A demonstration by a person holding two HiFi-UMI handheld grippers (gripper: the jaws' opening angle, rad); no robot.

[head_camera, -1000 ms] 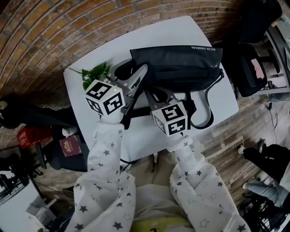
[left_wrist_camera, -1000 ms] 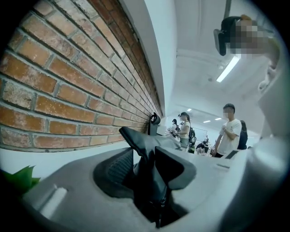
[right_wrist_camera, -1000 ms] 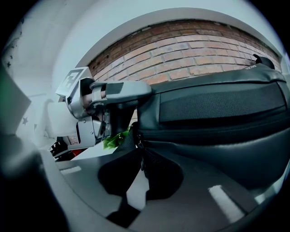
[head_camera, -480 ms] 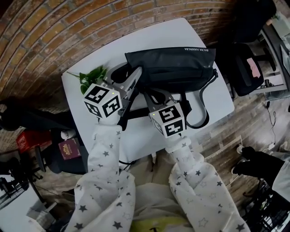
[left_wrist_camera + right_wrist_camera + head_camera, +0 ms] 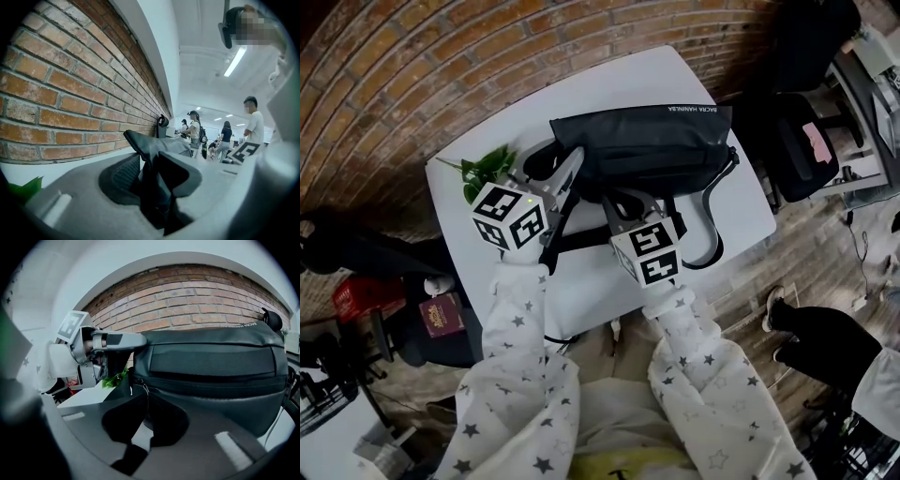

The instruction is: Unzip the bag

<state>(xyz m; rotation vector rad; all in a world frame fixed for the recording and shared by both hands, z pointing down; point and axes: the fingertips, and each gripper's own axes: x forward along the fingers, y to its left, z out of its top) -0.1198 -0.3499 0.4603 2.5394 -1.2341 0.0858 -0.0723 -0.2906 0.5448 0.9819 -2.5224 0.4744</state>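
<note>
A black bag [image 5: 647, 145] lies across the white table [image 5: 609, 84], with its zipper running along the front. My left gripper [image 5: 567, 173] is at the bag's left end. In the left gripper view its jaws [image 5: 152, 173] are pinched on a fold of the bag's black fabric [image 5: 150, 150]. My right gripper [image 5: 623, 202] is at the front of the bag, near that same end. In the right gripper view the thin zipper pull [image 5: 142, 390] hangs from the bag [image 5: 211, 366] down between the nearly closed jaws [image 5: 145, 416]. The left gripper [image 5: 117, 341] shows just beyond it.
Green leaves [image 5: 487, 167] lie at the table's left, beside the left gripper. The bag's strap [image 5: 712, 225] loops toward the front right edge. A brick wall runs behind the table. A dark chair [image 5: 806, 141] stands to the right, and a person's leg [image 5: 806, 328] is on the floor.
Both grippers and the bag have drifted slightly left and up in the head view. The grippers keep their places on the bag. A person's leg has come in at the right.
</note>
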